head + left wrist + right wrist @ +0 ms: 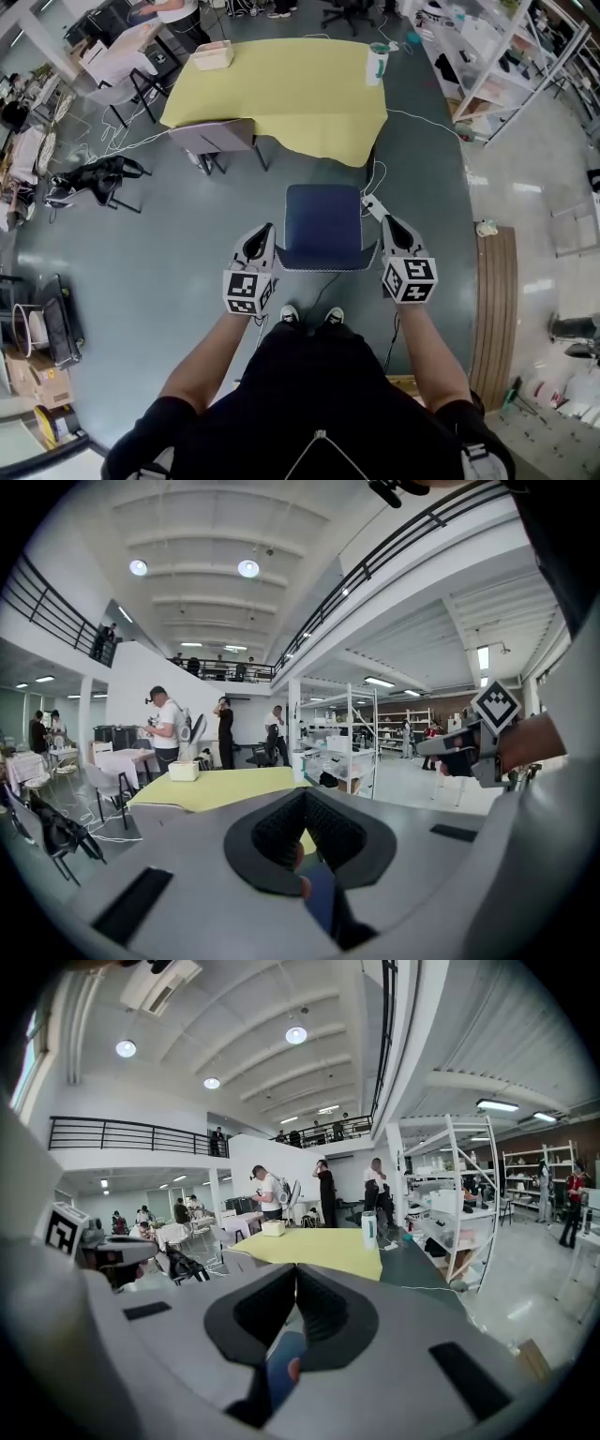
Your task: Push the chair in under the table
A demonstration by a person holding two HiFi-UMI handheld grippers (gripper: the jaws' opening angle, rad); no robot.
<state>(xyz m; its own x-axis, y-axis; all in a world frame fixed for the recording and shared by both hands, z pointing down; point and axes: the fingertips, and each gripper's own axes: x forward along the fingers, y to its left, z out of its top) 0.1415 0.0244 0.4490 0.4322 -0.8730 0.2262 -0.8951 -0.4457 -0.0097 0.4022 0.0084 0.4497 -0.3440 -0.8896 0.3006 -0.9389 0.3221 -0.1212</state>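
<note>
- Black pads of the left gripper [268,232] were pressed together with nothing caught between them, as its own view [302,797] showed.
- Likewise the right gripper [385,221] had its jaws closed on themselves and empty [295,1274].
- Each gripper pointed forward and slightly down, one at either rear corner of the blue chair [322,225]: the left at its left edge, the right at its right edge. Whether the tips actually touched the chair could not be told.
- From each gripper's own view, the blue of the chair showed just below and past the closed jaws [319,897] [281,1365].
- Behind the chair stood the person, shoes [291,314] just at its rear edge.
- Ahead of the chair, with bare floor between, stood the table [281,94] under a yellow cover; the chair was fully outside it.
- Beyond the chair and to its left, a grey chair [214,136] sat at the table's near edge.
- On the table's far side from the chair were a white box [213,54] and a bottle [377,64].
</note>
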